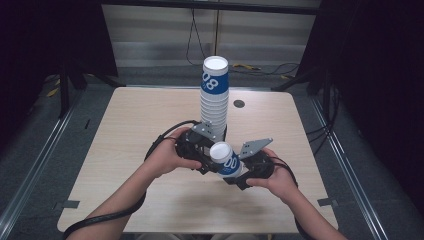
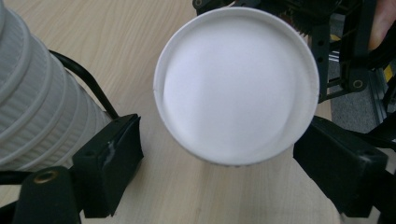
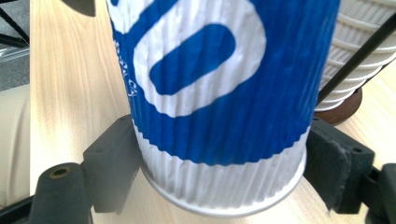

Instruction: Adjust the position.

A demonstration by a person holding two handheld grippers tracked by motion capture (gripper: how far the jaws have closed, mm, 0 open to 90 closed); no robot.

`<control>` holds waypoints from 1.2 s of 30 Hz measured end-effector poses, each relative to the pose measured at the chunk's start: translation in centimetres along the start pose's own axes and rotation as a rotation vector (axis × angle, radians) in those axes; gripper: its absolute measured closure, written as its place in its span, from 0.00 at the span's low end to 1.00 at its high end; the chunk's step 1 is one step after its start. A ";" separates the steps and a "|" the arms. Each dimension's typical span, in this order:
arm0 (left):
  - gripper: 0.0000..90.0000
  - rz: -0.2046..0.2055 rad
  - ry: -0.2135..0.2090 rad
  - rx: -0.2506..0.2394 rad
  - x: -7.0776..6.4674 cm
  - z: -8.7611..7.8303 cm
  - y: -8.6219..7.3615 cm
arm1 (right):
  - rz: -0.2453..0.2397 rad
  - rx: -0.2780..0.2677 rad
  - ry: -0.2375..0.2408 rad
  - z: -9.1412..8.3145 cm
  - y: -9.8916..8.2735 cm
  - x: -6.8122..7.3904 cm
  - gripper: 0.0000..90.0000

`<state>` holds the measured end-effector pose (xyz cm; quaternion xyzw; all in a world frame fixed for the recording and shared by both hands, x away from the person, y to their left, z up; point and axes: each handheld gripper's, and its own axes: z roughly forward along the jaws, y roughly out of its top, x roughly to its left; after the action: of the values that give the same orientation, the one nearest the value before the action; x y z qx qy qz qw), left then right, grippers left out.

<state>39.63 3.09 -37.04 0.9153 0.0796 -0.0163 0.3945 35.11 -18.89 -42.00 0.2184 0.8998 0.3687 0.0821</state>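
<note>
1. The single cup (image 1: 227,161), white and blue with a ribbed wall, sits clamped near its rim between the jaws of the right tool (image 3: 224,163), just above the bench (image 1: 125,150) at its near middle. The jaws press on thin paper, so a harder squeeze would likely dent the wall or turn the rim oval.
2. The left tool (image 2: 219,163) stands wide, its jaws on either side of the cup's white bottom (image 2: 236,84); the right-hand pad looks to be at the cup's edge and the other is clear of it. If the two tools pull against each other during a hand-over, the cup could twist, slip or crumple.
3. Just beyond the tools rises the tall stack of cups (image 1: 215,95) on a dark round base (image 3: 343,109). A cable (image 3: 359,56) crosses in front of it, and the left tool is close beside it; a snag or a nudge could tip the whole column.
4. The bench is pale wood grain with rounded corners and a small dark round fitting (image 1: 239,104) toward the far side.
5. Around it lies grey floor with metal rails (image 1: 30,165), loose cables at the back, and dark curtains to both sides.
</note>
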 end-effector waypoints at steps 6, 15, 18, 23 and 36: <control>0.18 0.018 -0.007 0.010 -0.1 0.2 0.4 | -0.006 0.011 0.005 0.2 0.1 0.2 0.21; 0.24 0.031 -0.022 0.032 -0.1 0.3 0.4 | -0.015 0.016 0.016 0.5 0.1 0.3 0.21; 0.26 0.030 -0.028 0.024 -0.1 0.3 0.4 | -0.017 0.020 0.019 0.5 0.1 0.3 0.21; 0.30 0.030 -0.046 0.021 -0.2 0.3 0.4 | -0.020 0.022 0.026 0.6 0.2 0.3 0.21; 0.27 0.037 -0.062 0.043 -0.2 0.8 0.3 | -0.032 0.026 0.040 0.9 0.3 0.5 0.21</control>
<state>39.53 2.30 -37.37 0.9240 0.0500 -0.0392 0.3772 35.00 -17.89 -42.43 0.1976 0.9093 0.3601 0.0669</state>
